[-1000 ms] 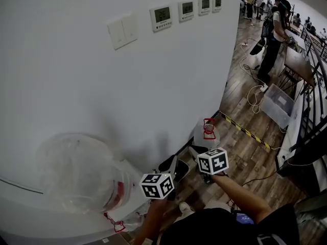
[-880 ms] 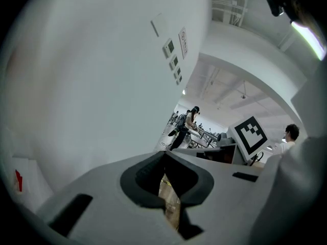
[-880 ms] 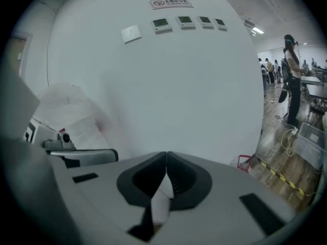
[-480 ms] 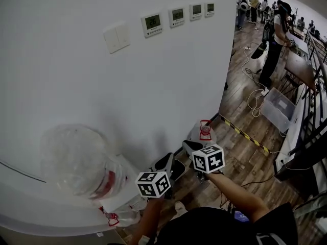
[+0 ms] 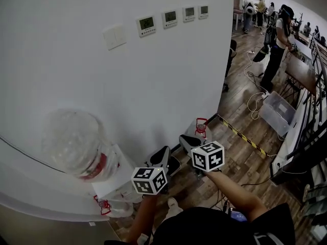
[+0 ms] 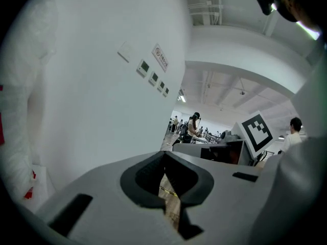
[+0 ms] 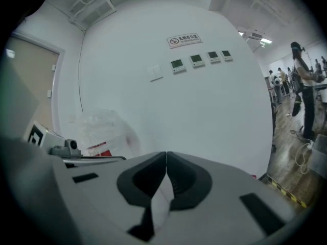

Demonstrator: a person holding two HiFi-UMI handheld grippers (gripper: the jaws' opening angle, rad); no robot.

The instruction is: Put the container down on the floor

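Note:
A big clear plastic water container (image 5: 71,142) with a red label stands at the left against the white wall, above a white ledge. It also shows in the right gripper view (image 7: 99,129) and as a pale blur in the left gripper view (image 6: 20,111). My left gripper (image 5: 162,160) and right gripper (image 5: 188,144) hang side by side low in the middle, pointing at the wall's foot, to the right of that container and apart from it. Both are shut with nothing between the jaws (image 6: 164,154) (image 7: 166,154).
A smaller clear jug with a red handle (image 5: 199,129) stands on the wood floor by the wall's corner. Thermostats (image 5: 146,24) and a switch plate hang on the wall. To the right are yellow-black floor tape (image 5: 240,131), a clear bin (image 5: 278,106), cables, tables and standing people.
The head view has tilted up, so the wall panels and the big container sit lower and further left. Both grippers have drifted slightly left and stay shut.

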